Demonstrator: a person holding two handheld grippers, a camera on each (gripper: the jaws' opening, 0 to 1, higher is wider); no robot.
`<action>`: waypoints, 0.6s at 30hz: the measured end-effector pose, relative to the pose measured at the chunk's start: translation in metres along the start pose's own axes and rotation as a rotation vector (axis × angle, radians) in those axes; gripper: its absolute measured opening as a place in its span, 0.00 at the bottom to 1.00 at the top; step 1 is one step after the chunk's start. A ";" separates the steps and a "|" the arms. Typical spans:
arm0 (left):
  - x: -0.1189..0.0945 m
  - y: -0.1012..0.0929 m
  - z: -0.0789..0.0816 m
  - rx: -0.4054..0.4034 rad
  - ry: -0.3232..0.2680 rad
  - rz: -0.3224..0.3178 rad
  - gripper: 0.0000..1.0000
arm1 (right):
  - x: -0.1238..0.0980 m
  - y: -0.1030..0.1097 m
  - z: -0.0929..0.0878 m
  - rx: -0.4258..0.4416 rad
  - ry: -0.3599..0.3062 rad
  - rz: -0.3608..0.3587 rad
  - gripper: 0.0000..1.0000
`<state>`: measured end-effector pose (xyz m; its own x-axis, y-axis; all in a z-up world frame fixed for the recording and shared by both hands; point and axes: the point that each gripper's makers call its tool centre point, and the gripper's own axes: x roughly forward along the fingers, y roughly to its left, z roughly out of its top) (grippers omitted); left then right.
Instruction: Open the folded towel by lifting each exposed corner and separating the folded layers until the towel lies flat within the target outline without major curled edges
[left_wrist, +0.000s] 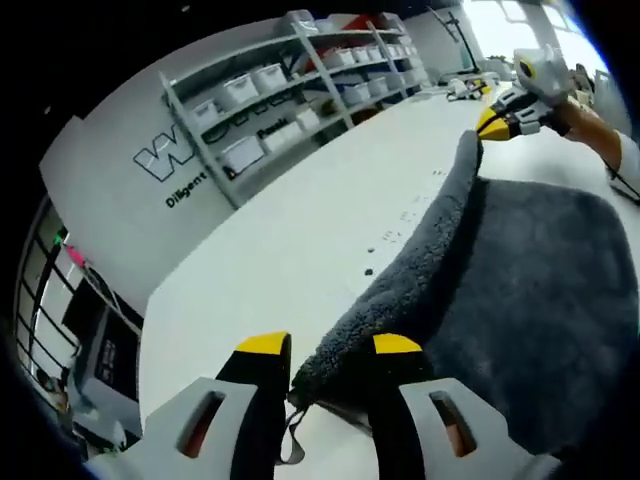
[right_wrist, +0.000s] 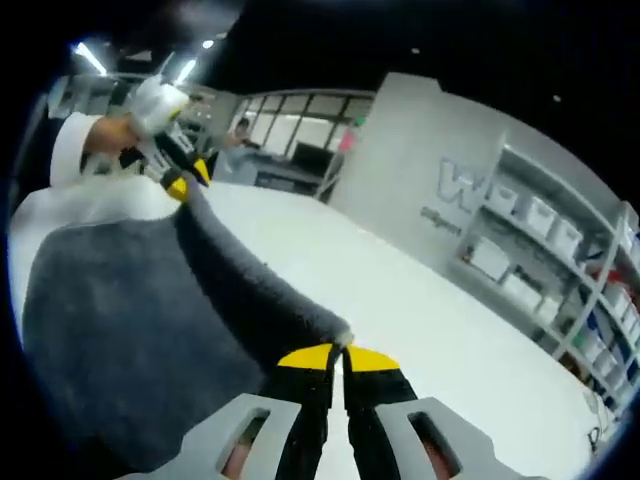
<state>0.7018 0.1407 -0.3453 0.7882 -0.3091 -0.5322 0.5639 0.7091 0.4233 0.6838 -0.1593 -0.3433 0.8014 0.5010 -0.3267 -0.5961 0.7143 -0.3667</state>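
Observation:
A dark grey towel (left_wrist: 520, 290) lies on the white table (left_wrist: 290, 240), with one long edge raised off the surface. My left gripper (left_wrist: 330, 345) is shut on the near corner of that edge, which fills the gap between the yellow-tipped jaws. The right gripper (left_wrist: 492, 120) holds the far corner. In the right gripper view the towel (right_wrist: 120, 320) spreads to the left. There my right gripper (right_wrist: 337, 357) is shut on its corner, and the left gripper (right_wrist: 180, 183) pinches the other end of the lifted edge.
Metal shelves with white bins (left_wrist: 300, 80) stand beyond the table against a grey lettered wall; the shelves (right_wrist: 540, 250) also appear on the right. A person's white sleeve (right_wrist: 75, 145) is behind the left gripper. Bare tabletop (right_wrist: 430, 310) stretches beside the towel.

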 end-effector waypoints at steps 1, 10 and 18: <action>-0.001 0.001 -0.001 -0.006 -0.004 0.003 0.31 | 0.000 -0.001 0.001 0.005 -0.005 0.000 0.00; -0.009 -0.002 -0.010 -0.053 -0.031 -0.011 0.36 | -0.002 -0.002 -0.001 0.045 -0.019 0.017 0.00; -0.022 -0.025 -0.024 -0.170 -0.043 -0.110 0.45 | -0.009 0.015 0.013 0.171 -0.104 0.162 0.11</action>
<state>0.6640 0.1446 -0.3616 0.7357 -0.4146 -0.5355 0.6005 0.7651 0.2326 0.6683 -0.1473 -0.3346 0.7020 0.6571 -0.2746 -0.7072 0.6884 -0.1609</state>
